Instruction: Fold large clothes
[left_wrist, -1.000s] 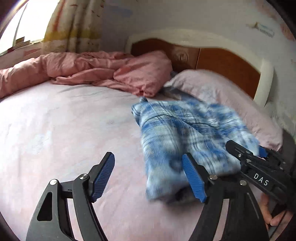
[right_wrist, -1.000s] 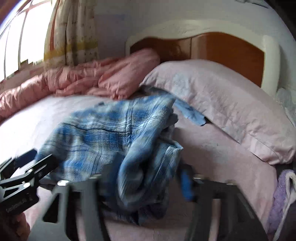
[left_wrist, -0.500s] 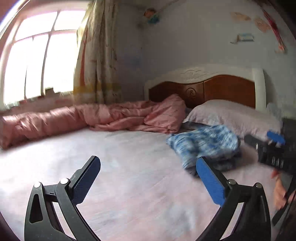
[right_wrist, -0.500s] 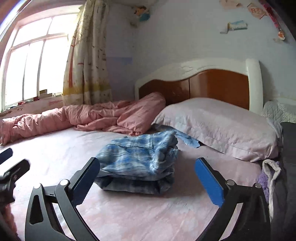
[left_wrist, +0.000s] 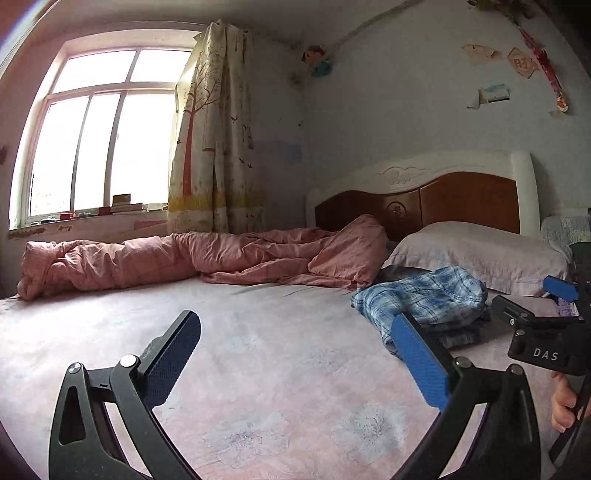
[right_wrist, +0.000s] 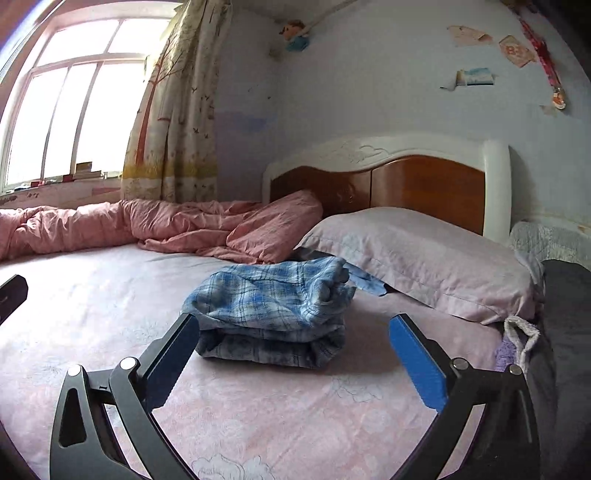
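Both hand-held grippers have pulled back from the blue plaid garment (right_wrist: 273, 295), which now sits folded on the bed (right_wrist: 258, 413), center frame, near the pillow (right_wrist: 417, 258). Fold looks done. Left hand-held gripper (left_wrist: 295, 354) and right hand-held gripper (right_wrist: 295, 354) gape fully open, empty, pointing roughly level.

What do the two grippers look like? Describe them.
Both match: the left gripper and the right gripper each have two black plastic arms with triangular cut-outs and silver rivets, ending in flat blue textured pads. Seen from the left wrist view, the right gripper's black body carries white letters "DAS". No cables or sleeves are visible.
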